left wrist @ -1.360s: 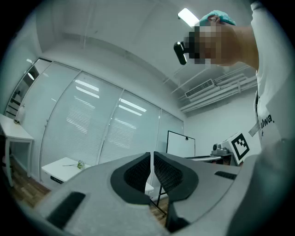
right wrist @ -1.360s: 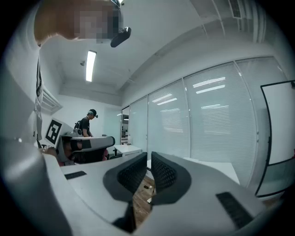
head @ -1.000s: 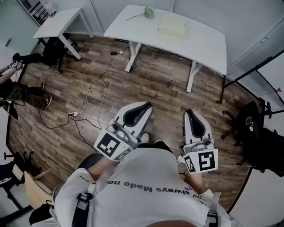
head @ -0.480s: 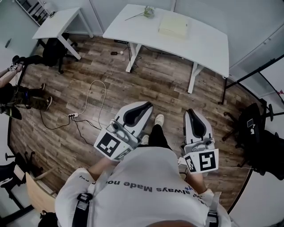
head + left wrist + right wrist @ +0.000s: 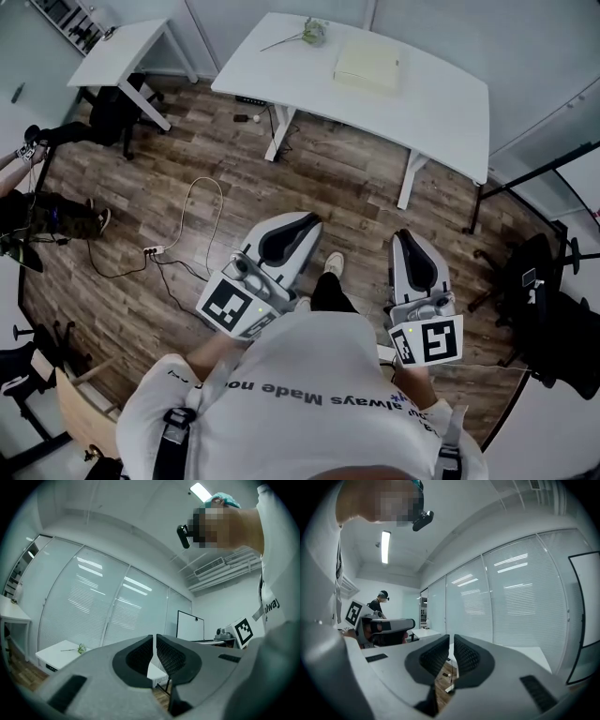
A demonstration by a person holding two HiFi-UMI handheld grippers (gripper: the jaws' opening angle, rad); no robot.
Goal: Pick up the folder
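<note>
A pale yellow folder [image 5: 367, 66] lies flat on the white table [image 5: 441, 103] at the far side of the room in the head view. My left gripper [image 5: 307, 220] and my right gripper [image 5: 404, 237] are held side by side in front of my body, over the wooden floor, well short of the table. Both are shut with nothing between the jaws, as the left gripper view [image 5: 154, 638] and the right gripper view [image 5: 451, 639] show. The folder does not show in either gripper view.
A flower stem [image 5: 302, 31] lies on the table left of the folder. A second white desk [image 5: 127, 47] stands far left, with a power strip and cables [image 5: 155, 249] on the floor. A black chair [image 5: 539, 281] stands at right. A person [image 5: 378, 602] stands in the background.
Both grippers and my body have moved forward toward the table; the table looks slightly nearer. One foot has stepped ahead. The jaws stayed shut.
</note>
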